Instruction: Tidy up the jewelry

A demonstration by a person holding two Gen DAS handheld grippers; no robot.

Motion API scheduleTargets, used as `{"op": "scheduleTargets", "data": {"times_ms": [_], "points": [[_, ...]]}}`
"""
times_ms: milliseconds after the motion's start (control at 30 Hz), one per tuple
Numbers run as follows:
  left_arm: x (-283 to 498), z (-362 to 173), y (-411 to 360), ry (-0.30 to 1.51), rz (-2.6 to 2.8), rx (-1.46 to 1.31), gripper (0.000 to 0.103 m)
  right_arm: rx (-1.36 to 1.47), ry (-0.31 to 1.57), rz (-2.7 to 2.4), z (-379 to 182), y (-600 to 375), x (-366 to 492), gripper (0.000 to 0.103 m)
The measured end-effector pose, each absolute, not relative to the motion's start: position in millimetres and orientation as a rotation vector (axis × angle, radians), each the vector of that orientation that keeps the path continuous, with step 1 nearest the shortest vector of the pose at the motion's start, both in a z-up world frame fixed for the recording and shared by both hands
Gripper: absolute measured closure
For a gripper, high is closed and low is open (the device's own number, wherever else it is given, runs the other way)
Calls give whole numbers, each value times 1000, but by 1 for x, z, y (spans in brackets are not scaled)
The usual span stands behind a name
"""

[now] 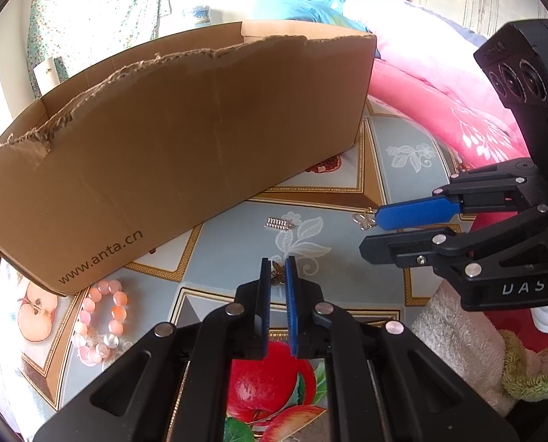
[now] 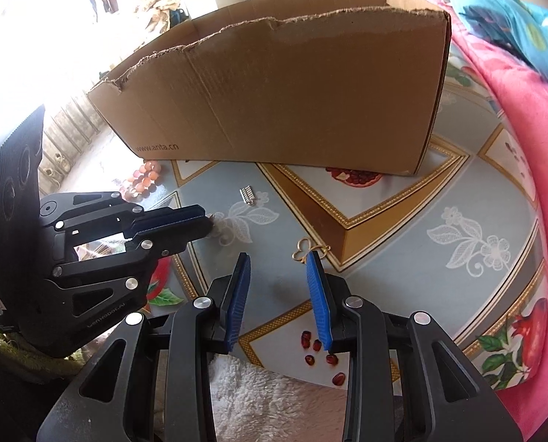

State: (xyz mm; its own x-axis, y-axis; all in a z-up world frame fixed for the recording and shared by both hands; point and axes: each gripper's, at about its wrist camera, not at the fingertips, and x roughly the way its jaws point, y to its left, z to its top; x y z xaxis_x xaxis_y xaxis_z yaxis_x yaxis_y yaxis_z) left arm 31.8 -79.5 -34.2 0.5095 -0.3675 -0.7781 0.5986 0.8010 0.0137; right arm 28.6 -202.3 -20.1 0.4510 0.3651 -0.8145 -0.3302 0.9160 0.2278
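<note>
My left gripper [image 1: 277,263] points down at the patterned tablecloth [image 1: 347,294], shut on a small bronze ornament [image 1: 277,276] at its tips. The right wrist view shows it [image 2: 206,221] from the side, tips on the cloth. My right gripper [image 2: 278,259] stands open with nothing between its pads; a gold butterfly piece [image 2: 309,250] lies just beyond its right fingertip. In the left wrist view that gripper [image 1: 371,232] comes in from the right beside the gold piece [image 1: 364,219]. A silver spring clip [image 1: 278,224] and a pink bead bracelet [image 1: 101,316] lie on the cloth.
A torn-rimmed cardboard box [image 1: 185,140] stands open-topped behind the jewelry, close to the clip. A pink blanket [image 2: 513,110] bounds the right side. A white fluffy cloth [image 2: 255,386] lies under the right gripper near the front edge.
</note>
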Motion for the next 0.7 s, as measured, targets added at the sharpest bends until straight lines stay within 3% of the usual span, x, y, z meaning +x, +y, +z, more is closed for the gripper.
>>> {"op": "scheduleTargets", "data": {"times_ms": [267,700], "points": [[31,-33,-79,854,-590,299,96,41,961,397,-19,-199,21,72],[31,-34,-77,858,-587,296,96,-212,931,380,-31,-179,30,72]]}}
